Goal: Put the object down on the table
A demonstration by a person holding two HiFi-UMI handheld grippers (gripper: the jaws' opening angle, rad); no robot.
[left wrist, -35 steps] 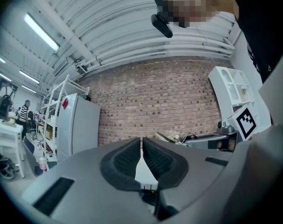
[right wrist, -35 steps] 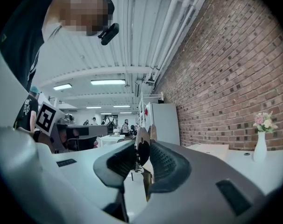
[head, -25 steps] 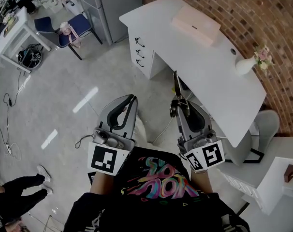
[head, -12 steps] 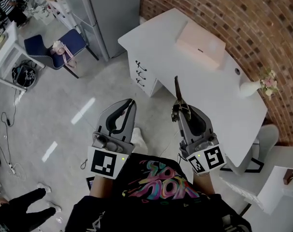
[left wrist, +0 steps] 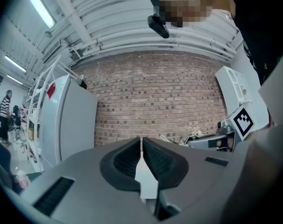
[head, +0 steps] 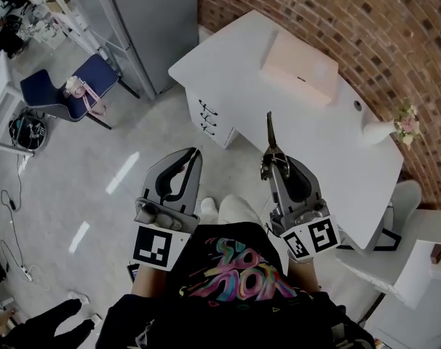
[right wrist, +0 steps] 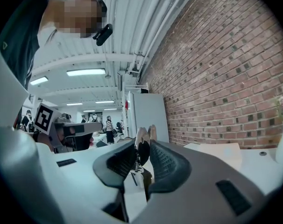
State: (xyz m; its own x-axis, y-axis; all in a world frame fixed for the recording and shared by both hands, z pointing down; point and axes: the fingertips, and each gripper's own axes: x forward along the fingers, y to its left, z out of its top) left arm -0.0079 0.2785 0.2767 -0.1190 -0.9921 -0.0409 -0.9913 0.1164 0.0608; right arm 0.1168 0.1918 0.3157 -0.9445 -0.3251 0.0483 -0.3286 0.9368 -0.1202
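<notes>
The right gripper [head: 272,163] is closed on a slim metal tool [head: 269,131]. The right gripper view shows the tool [right wrist: 143,139] pinched between the ribbed pads, with its two pale tips sticking out past the right gripper [right wrist: 142,149]. In the head view the tool points away from the person and its tip shows against the near edge of the white table [head: 315,133]. It is held in the air, not resting on the table.

The left gripper [head: 195,154] is held beside it over the grey floor [head: 97,166]. Its jaws are together with nothing between them, as the left gripper view [left wrist: 141,143] shows.

On the table lie a pale pink box [head: 299,67] and a white vase [head: 380,131] with flowers, near the brick wall [head: 366,20].
</notes>
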